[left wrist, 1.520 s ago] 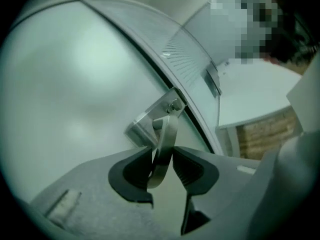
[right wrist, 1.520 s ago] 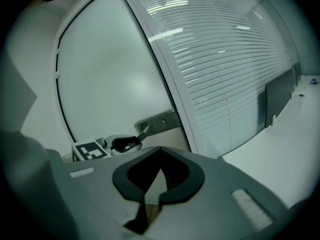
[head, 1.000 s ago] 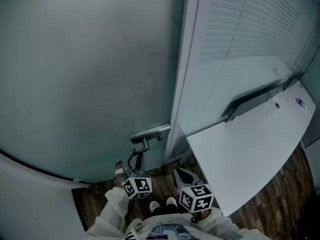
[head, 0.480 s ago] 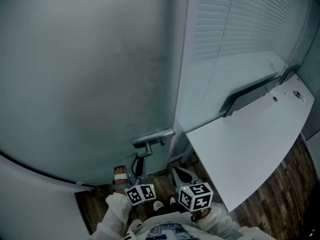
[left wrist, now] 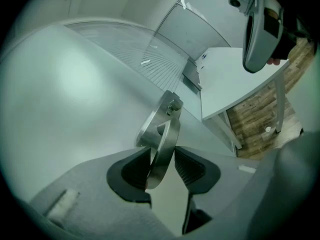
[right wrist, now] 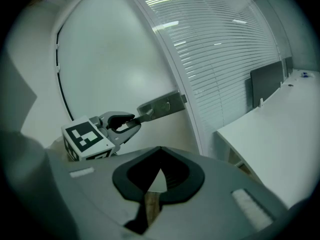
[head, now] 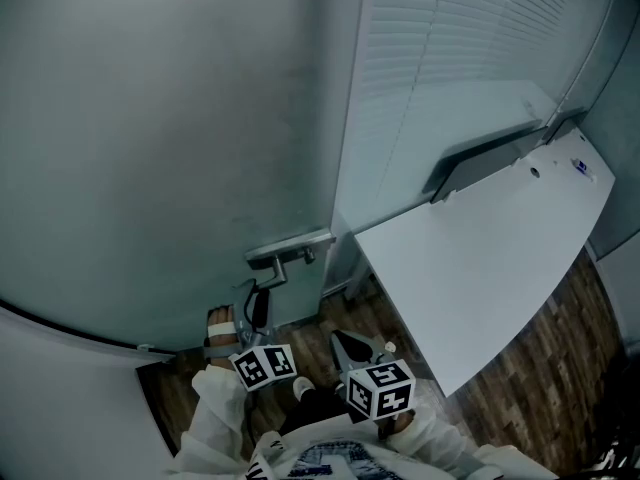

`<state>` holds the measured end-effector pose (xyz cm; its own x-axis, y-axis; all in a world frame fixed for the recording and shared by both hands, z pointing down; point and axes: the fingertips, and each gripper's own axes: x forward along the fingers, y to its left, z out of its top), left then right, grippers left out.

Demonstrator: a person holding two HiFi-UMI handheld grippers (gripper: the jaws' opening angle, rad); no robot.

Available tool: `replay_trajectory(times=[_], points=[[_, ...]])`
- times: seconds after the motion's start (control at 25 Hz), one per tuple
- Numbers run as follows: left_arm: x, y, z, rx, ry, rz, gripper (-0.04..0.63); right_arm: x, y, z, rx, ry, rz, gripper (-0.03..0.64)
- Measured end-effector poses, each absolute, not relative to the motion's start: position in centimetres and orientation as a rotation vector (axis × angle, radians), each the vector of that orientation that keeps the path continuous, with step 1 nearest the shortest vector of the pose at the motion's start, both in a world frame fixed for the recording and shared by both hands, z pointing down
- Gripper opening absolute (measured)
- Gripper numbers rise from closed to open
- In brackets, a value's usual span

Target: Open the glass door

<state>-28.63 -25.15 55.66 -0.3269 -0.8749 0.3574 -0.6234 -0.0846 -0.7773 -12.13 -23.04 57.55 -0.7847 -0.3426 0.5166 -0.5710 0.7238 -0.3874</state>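
Note:
The frosted glass door (head: 150,148) fills the left of the head view, with a metal lever handle (head: 290,248) near its right edge. My left gripper (head: 255,303) reaches up to that lever. In the left gripper view the lever (left wrist: 165,134) runs between the two pads of the left gripper (left wrist: 162,166); the jaws have just been opening and a narrow gap shows beside the lever. My right gripper (head: 350,348) hangs lower, to the right of the handle, apart from it. In its own view the right gripper (right wrist: 159,176) is shut with nothing in it, and the left gripper (right wrist: 120,121) shows at the handle plate (right wrist: 160,105).
A glass partition with white blinds (head: 450,38) stands right of the door frame. A white desk (head: 480,268) with a dark monitor (head: 480,163) juts out close on the right. Wood floor (head: 540,368) lies beneath, and the person's shoes and sleeves are at the bottom.
The left gripper has rolled at the lever, and its marker cube has shifted left. The right gripper has sunk slightly. The door handle has kept the same angle.

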Motion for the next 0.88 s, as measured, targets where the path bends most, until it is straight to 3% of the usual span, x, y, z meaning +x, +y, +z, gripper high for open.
replay_trajectory(times=[0.12, 0.2, 0.32, 0.56, 0.88], points=[[-28.3, -23.3, 55.5, -1.559, 1.98, -1.372, 0.142, -10.2, -22.6, 57.2, 0.698, -2.528, 0.735, 0.003], [-27.8, -21.2, 55.1, -1.519, 2.071, -1.347, 0.066, -9.1, -22.5, 56.4, 0.687, -2.555, 0.716, 0.003], [-25.6, -17.4, 54.8, -1.566, 2.302, -1.19, 0.005, -7.1, -21.8, 54.8, 0.659, -2.599, 0.694, 0.003], [-15.9, -9.6, 52.2, -1.686, 2.877, -0.409, 0.003, 0.2, -16.7, 51.8, 0.418, -2.776, 0.57, 0.003], [1.7, -1.7, 49.5, -1.565, 2.973, -0.251, 0.003, 14.8, -11.1, 48.8, 0.323, -2.875, 0.477, 0.003]])
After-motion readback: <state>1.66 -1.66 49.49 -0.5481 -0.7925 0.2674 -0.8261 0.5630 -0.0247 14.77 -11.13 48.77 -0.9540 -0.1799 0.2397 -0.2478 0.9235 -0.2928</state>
